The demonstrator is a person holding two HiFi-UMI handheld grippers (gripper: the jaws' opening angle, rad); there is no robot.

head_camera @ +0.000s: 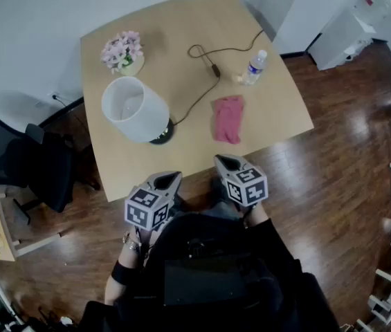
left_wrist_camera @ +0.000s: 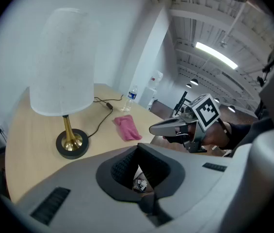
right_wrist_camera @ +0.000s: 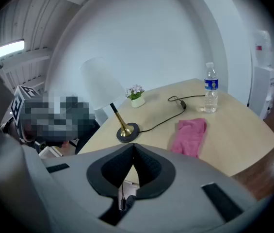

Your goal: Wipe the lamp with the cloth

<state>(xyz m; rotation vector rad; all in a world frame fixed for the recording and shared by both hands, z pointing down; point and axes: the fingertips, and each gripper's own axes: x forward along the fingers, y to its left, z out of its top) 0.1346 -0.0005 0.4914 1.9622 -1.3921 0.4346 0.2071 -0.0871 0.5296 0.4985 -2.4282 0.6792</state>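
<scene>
The lamp point(head_camera: 134, 108) has a white shade and a brass stem on a dark round base point(left_wrist_camera: 72, 143); it stands on the left half of the wooden table point(head_camera: 181, 33). A pink cloth point(head_camera: 228, 118) lies flat to the right of the lamp, also in the left gripper view point(left_wrist_camera: 127, 127) and the right gripper view point(right_wrist_camera: 190, 136). My left gripper point(head_camera: 170, 178) and right gripper point(head_camera: 224, 161) hover at the table's near edge, short of both things. In their own views the left gripper point(left_wrist_camera: 137, 147) and the right gripper point(right_wrist_camera: 133, 145) have their jaws shut with nothing between them.
The lamp's black cord point(head_camera: 209, 68) runs across the table toward a water bottle point(head_camera: 254, 67) at the far right. A small pot of pink flowers point(head_camera: 122, 50) stands behind the lamp. A black office chair point(head_camera: 22, 161) sits left of the table.
</scene>
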